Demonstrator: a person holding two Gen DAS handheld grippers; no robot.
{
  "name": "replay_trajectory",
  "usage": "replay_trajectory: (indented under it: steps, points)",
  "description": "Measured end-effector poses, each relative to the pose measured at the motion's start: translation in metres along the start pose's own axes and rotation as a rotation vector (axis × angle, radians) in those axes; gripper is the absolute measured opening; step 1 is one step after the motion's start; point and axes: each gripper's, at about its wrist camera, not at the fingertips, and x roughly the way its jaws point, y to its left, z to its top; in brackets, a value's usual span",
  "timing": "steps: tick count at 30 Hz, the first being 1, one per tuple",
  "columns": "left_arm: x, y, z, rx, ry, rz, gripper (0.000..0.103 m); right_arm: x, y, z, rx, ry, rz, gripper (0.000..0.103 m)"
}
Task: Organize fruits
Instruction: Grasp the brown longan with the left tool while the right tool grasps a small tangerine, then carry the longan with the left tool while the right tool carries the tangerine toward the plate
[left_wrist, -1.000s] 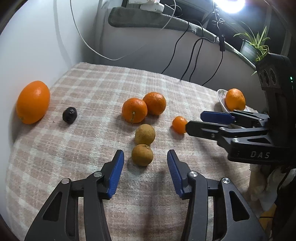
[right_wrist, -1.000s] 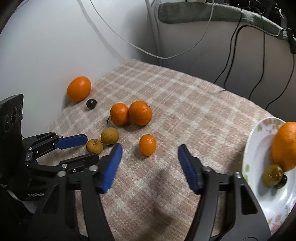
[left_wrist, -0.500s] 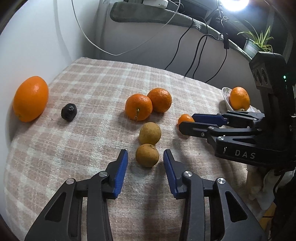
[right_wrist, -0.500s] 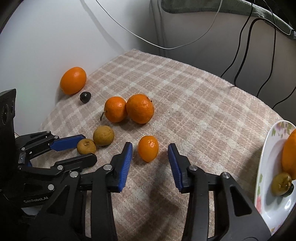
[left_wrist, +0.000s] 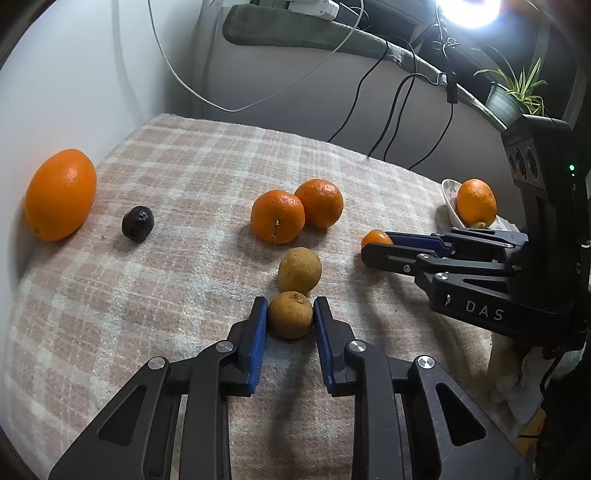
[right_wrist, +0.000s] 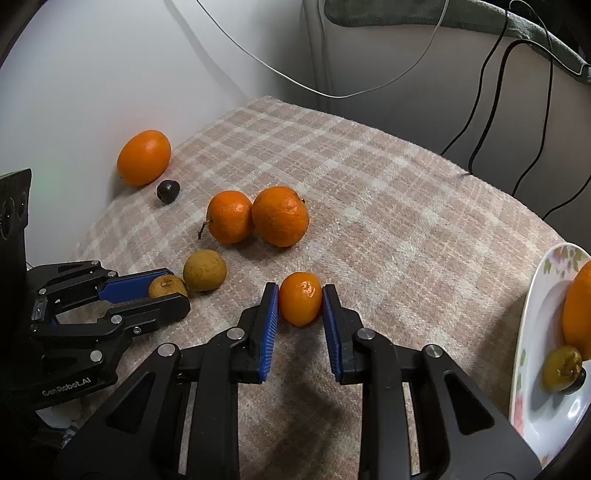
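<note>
My left gripper (left_wrist: 289, 308) is shut on a small brown fruit (left_wrist: 290, 314) that rests on the checked cloth; it also shows in the right wrist view (right_wrist: 167, 287). A second brown fruit (left_wrist: 299, 270) lies just beyond it. My right gripper (right_wrist: 300, 295) is shut on a small orange mandarin (right_wrist: 300, 298), also on the cloth; the left wrist view shows it (left_wrist: 375, 238) partly hidden by the right gripper's fingers. Two oranges (left_wrist: 277, 216) (left_wrist: 319, 203) sit side by side further back. A white floral plate (right_wrist: 535, 332) at the right holds an orange and a brown fruit.
A large orange (left_wrist: 59, 194) and a small dark fruit (left_wrist: 137, 229) lie at the far left by the white wall. Black and white cables (left_wrist: 391, 107) hang at the back. A potted plant (left_wrist: 511, 96) stands on the ledge. The cloth's edge drops off at the front.
Both grippers moved forward and closed: the left onto the near brown fruit, the right onto the small mandarin. The fruits stayed on the cloth.
</note>
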Motion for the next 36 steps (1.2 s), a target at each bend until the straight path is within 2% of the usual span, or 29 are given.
replay_trajectory:
  steps: [8,15,24,36]
  points:
    - [-0.014,-0.011,0.002,-0.006,-0.025,-0.028,0.023,-0.028,-0.008,-0.009,0.026,-0.037,-0.011,0.024]
    - [-0.022,-0.033,0.014,0.012,-0.054,-0.069,0.023,-0.075,-0.022,-0.024,0.063,-0.107,-0.046,0.024]
    - [-0.017,-0.073,0.029,0.053,-0.071,-0.159,0.023,-0.122,-0.051,-0.052,0.135,-0.164,-0.121,0.024]
    - [0.007,-0.124,0.042,0.101,-0.051,-0.234,0.023,-0.150,-0.102,-0.089,0.262,-0.175,-0.209,0.024]
